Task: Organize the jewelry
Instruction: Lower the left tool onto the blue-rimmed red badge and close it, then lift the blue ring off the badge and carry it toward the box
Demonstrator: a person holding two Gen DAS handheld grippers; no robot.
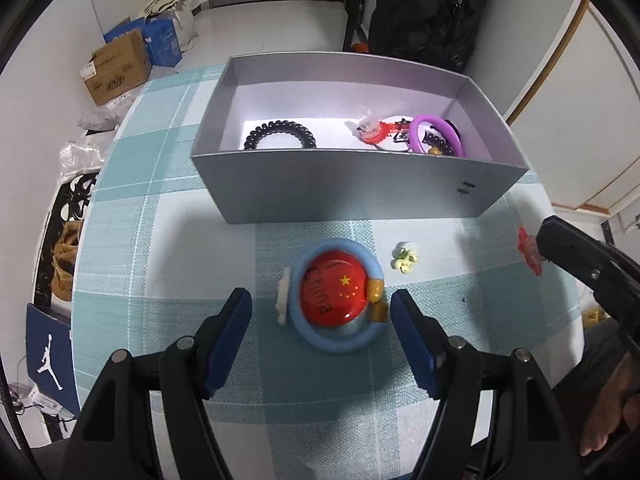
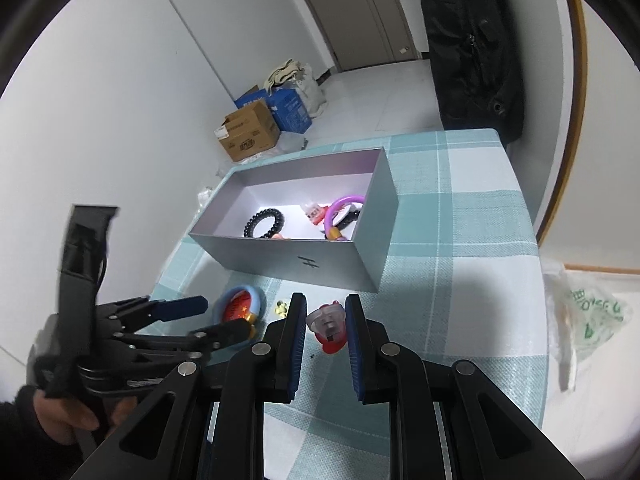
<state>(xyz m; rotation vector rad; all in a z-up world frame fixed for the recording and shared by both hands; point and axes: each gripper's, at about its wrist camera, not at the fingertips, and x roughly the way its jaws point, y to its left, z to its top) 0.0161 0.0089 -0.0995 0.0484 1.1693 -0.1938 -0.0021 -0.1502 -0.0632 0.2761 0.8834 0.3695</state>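
Jewelry pieces sit partly in the grey box (image 1: 352, 184), partly loose on the checked tablecloth (image 1: 160, 240) just in front of it; landmark = box. Going left to right: inside the box at its left end, black coil hair tie (image 1: 281, 133); at its right end, a red-and-clear clip (image 1: 370, 130) and purple ring (image 1: 436, 134) piled with other bits too jumbled to name. In front of the box, near its middle: blue ring (image 1: 336, 344) with red flag badge (image 1: 334, 294) lying over it, a white charm on its left side, amber beads on its right. Left gripper (image 1: 320, 320) spread wide, fingers either side of that ring, not touching it. Just right of it, small pale green charm (image 1: 405, 257), loose. Further right, in front of the box's right end: red translucent clip (image 2: 328, 326) between the right gripper (image 2: 326, 322) pads, gap narrow; cannot tell if the pads actually touch it, clip looks on the cloth or barely off it.

Step in hand, by my read: grab both pieces for the box. Left should drop lower and close on the ring's outer rim, not the domed badge, which looks slippery. Right needs a firm squeeze on the clip body before lifting, then clear the box wall
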